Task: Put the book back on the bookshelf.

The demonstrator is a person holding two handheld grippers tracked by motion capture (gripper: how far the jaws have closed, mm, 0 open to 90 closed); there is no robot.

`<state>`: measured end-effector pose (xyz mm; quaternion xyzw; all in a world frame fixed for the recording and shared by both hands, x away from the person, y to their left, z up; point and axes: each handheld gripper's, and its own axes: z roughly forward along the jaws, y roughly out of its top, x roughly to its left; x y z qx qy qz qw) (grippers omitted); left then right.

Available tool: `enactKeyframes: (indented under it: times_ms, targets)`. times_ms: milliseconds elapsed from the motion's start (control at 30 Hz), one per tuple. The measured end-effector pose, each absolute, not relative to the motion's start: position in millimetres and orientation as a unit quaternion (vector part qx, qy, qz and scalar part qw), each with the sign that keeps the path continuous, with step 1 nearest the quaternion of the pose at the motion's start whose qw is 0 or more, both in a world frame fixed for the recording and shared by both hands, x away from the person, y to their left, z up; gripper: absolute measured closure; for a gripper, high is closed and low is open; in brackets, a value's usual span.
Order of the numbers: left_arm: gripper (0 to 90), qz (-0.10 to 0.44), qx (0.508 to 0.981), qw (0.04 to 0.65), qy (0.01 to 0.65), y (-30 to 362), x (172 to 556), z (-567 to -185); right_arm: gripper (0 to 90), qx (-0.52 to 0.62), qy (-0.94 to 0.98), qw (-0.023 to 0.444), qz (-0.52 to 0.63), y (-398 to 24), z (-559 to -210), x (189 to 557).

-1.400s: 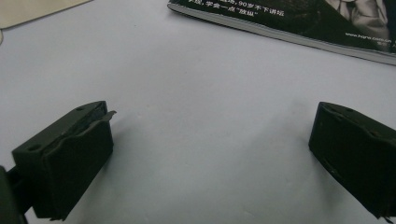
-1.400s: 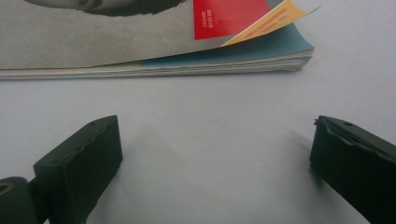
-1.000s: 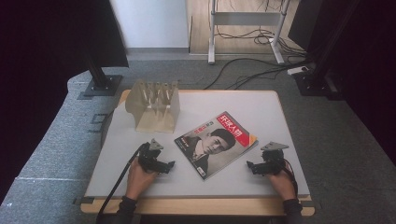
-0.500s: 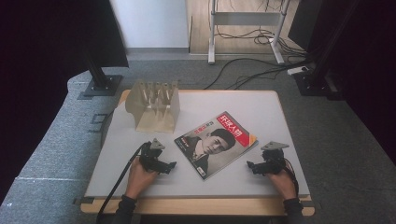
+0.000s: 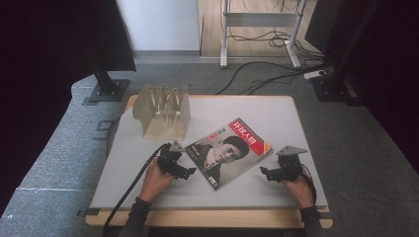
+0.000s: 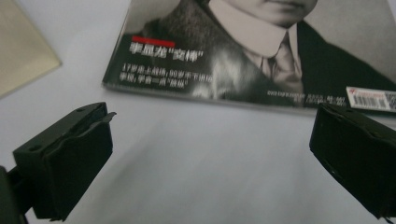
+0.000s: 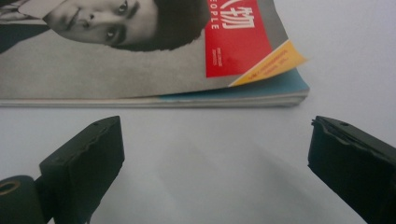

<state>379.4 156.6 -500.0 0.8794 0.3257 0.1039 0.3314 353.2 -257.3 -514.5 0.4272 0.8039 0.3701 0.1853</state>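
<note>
Magazine lies flat, cover up, skewed, on the near middle of the tabletop. Portrait cover, red title block at its far right corner. Closed, edges free all round.

Left gripper sits just off the magazine's near left edge, jaws spread wide, nothing between them. In the left gripper view the magazine edge runs just ahead of the gripper, apart from it. Right gripper is near the right edge, jaws likewise wide and empty; in the right gripper view the stacked page edges of the magazine face the gripper across a strip of bare tabletop.

Change against the earlier high views: next to none. Magazine has not shifted. Left gripper has crept very slightly toward it; right looks as it was. Judgement: the approach is barely begun, no contact made; both grippers are lined up to take the magazine from its two sides.

Rack, pale, slotted and empty, stands near the far left corner, well apart from the magazine. Tabletop is light grey, matte, with a wood near edge. Around it: grey carpet, black stands left and right, cables beyond the far edge.
</note>
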Motion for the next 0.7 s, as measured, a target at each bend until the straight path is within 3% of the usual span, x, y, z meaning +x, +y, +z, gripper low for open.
enactKeyframes:
  times_ms: [700]
  targets:
    - [0.0,0.097,0.895,0.336,0.278,106,422,-486,0.8,0.397,0.820,0.195,0.364,-233,-498,384]
